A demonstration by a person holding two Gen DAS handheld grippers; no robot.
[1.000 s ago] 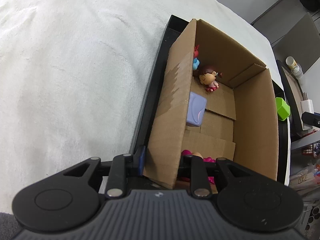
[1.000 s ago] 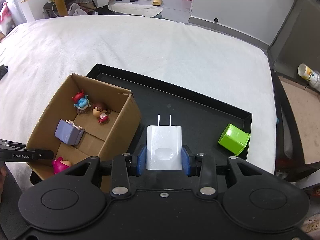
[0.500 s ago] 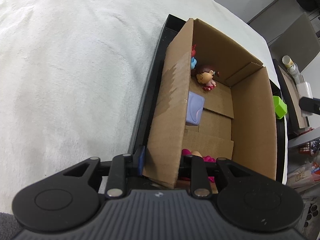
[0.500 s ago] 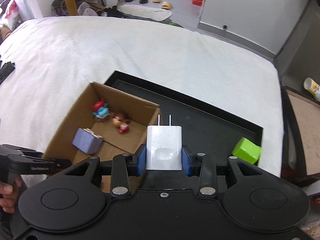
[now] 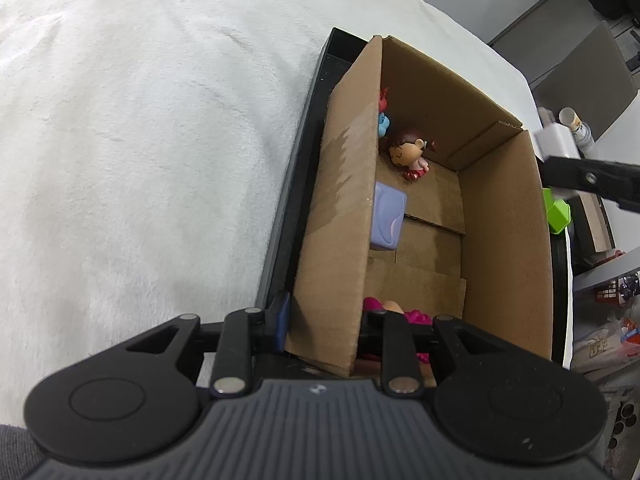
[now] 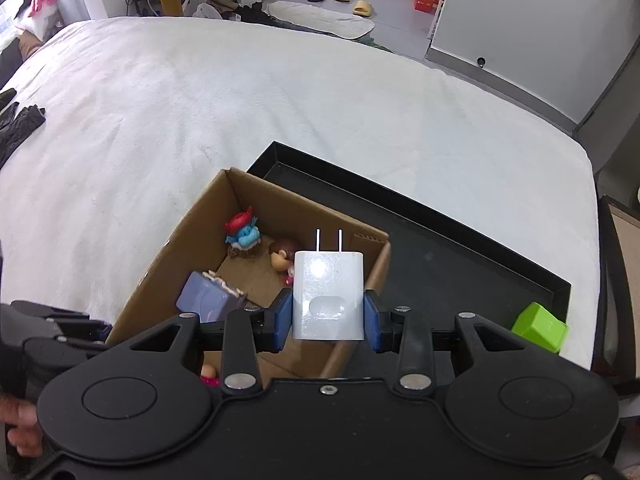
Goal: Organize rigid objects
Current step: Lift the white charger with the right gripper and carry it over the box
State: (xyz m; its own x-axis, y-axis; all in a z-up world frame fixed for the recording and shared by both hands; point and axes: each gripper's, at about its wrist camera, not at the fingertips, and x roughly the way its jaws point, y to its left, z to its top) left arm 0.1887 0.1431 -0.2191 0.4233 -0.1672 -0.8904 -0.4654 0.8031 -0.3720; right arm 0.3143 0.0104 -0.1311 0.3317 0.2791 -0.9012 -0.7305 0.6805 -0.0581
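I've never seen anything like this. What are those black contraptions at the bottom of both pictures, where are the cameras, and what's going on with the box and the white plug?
No robot here: a person holds a two-finger gripper in each hand, each with a wide-angle camera looking forward along its fingers. The black shapes at the bottom are the tools themselves.

In the left camera's picture, the left gripper is shut on the near wall of a cardboard box, steadying it. In the right camera's picture, the right gripper is clamped on a white charger, prongs pointing away, held above the box.

The box stands in a black tray on a white blanket. Inside lie a blue-and-red figure, a brown-haired doll, a lilac block and a pink toy. A green cube sits in the tray outside the box.
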